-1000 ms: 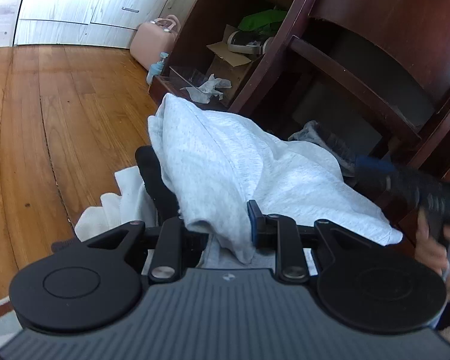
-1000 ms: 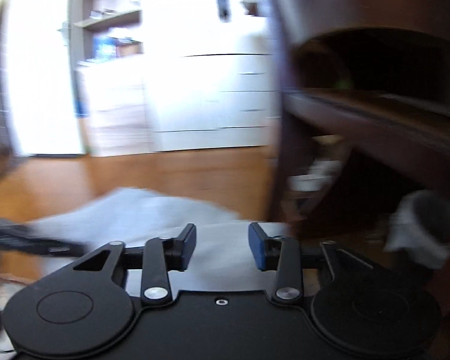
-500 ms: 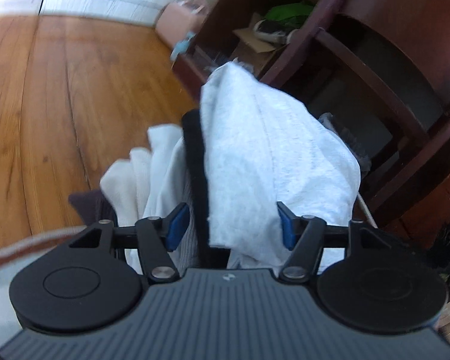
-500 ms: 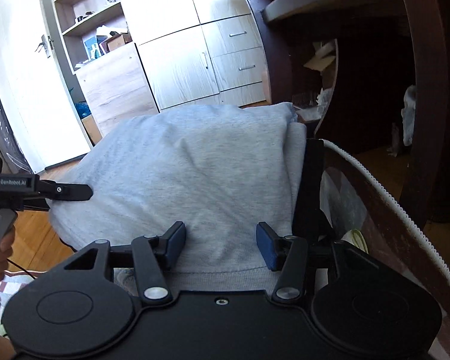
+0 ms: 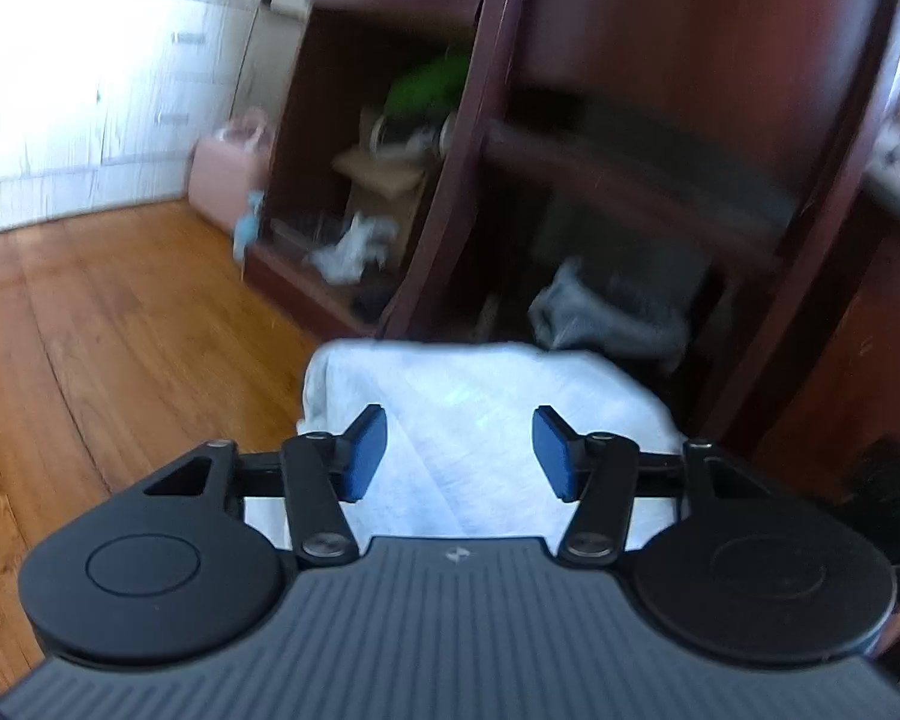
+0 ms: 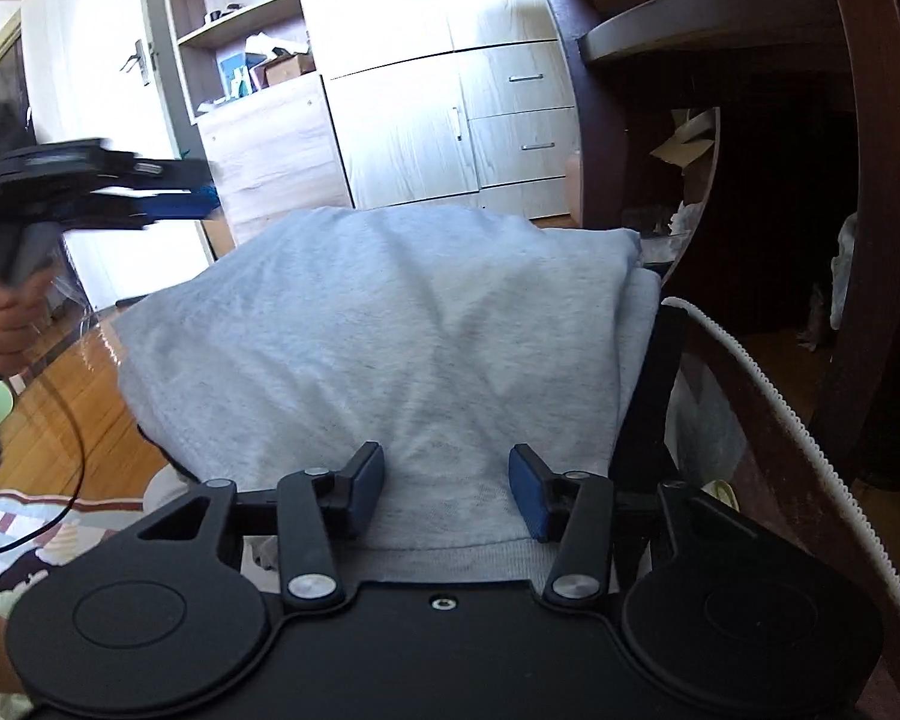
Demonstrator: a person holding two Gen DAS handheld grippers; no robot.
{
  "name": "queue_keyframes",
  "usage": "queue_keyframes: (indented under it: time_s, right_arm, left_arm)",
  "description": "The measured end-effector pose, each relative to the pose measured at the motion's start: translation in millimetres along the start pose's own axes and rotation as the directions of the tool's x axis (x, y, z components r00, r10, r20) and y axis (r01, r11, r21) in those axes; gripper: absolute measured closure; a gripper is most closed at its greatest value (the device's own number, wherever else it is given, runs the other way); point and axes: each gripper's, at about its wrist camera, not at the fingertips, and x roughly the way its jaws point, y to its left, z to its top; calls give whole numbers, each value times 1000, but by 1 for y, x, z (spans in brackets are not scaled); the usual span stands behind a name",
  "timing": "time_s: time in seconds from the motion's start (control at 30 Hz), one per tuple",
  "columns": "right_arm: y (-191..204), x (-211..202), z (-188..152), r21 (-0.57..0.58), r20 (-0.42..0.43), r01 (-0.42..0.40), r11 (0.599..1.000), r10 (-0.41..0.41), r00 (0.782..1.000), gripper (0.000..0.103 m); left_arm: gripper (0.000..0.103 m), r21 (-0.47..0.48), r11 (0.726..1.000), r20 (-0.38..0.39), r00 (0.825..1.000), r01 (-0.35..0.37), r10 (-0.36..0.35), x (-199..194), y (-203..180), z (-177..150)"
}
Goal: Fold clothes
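A folded light grey garment (image 6: 390, 330) lies draped over a pile; it also shows in the left wrist view (image 5: 480, 408), blurred. My left gripper (image 5: 459, 459) is open and empty, held above the garment. From the right wrist view the left gripper (image 6: 168, 198) hovers up at the left, clear of the cloth. My right gripper (image 6: 447, 495) is open, its blue pads either side of the garment's near hem, not clamped on it.
A dark wooden shelf unit (image 5: 468, 180) stands behind the pile, holding a cardboard box (image 5: 384, 180) and crumpled cloth (image 5: 606, 312). A pink bag (image 5: 228, 174) sits on the wooden floor (image 5: 90, 330). White drawers (image 6: 510, 126) stand at the back. A white ribbed cord (image 6: 768, 396) runs at right.
My left gripper let go of the grey garment, opened wide and lifted up and away. My right gripper came in over the garment's near hem and stayed open.
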Motion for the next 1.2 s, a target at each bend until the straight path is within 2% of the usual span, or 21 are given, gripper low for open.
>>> queue_keyframes:
  time_s: [0.07, 0.13, 0.2, 0.27, 0.33, 0.43, 0.53, 0.6, 0.63, 0.7, 0.8, 0.87, 0.97, 1.03, 1.1, 1.17, 1.2]
  right_arm:
    - [4, -6, -7, -11, -10, -5, 1000, 5, 1000, 50]
    - [8, -12, -10, -30, -18, -9, 1000, 8, 1000, 50]
    - [10, -19, -3, -87, -31, -14, 996, 11, 999, 52]
    - [11, -29, 15, -138, -14, 2, 990, -4, 1000, 52]
    - [13, -38, 44, -134, 50, 26, 991, -20, 999, 51]
    - [25, -28, 82, -178, 72, 34, 983, -21, 997, 50]
    - [38, 20, 96, -282, -4, 100, 954, -105, 994, 49]
    - [39, 55, 101, -319, -62, 140, 937, -169, 984, 49]
    - [33, 73, 101, -312, -98, 162, 936, -201, 975, 49]
    - [15, 90, 99, -223, -127, 178, 958, -210, 969, 47]
    - [-13, 86, 96, -56, -129, 171, 984, -177, 976, 47]
    - [-19, 78, 91, -18, -126, 178, 984, -179, 976, 47]
    - [-8, 58, 88, -26, -97, 308, 951, -309, 946, 45]
    - [9, 40, 88, -39, -40, 253, 967, -255, 966, 45]
    - [30, 27, 88, -47, -29, 119, 992, -120, 992, 45]
    - [53, 28, 83, -86, -48, 64, 994, -68, 997, 41]
    - [64, 31, 77, -116, -69, 64, 991, -73, 995, 41]
  left_arm:
    - [54, -33, 999, -59, 998, -40, 38, 19, 10, -15]
    - [54, -28, 997, -98, 993, -76, 73, 28, 11, -37]
    - [54, -16, 993, -91, 990, -114, 112, 25, 8, -61]
    - [54, -78, 990, -76, 991, -120, 114, 21, 15, -69]
    - [54, -151, 983, -65, 993, -103, 94, 21, 23, -70]
    - [54, -63, 991, -51, 992, -122, 119, 22, 16, -62]
    - [54, 31, 989, -34, 989, -143, 144, 22, 8, -53]
    - [53, 93, 983, -22, 987, -158, 160, 22, 2, -47]
    - [51, 124, 978, -15, 986, -165, 168, 22, -1, -44]
    - [51, 116, 979, -61, 983, -166, 174, 27, 3, -41]
    - [49, 42, 988, -127, 980, -149, 153, 28, 14, -37]
    - [45, 13, 990, -138, 980, -143, 143, 19, 18, -32]
    - [47, 60, 990, -76, 988, -128, 133, 4, 14, -19]
    - [48, 62, 996, -61, 996, -66, 70, 3, 12, -9]
    - [48, 47, 999, -72, 997, -16, 20, 9, 10, -2]
    - [48, 34, 999, -108, 994, -6, 10, 22, 5, -4]
    - [48, 38, 999, -125, 992, -13, 18, 27, 1, -7]
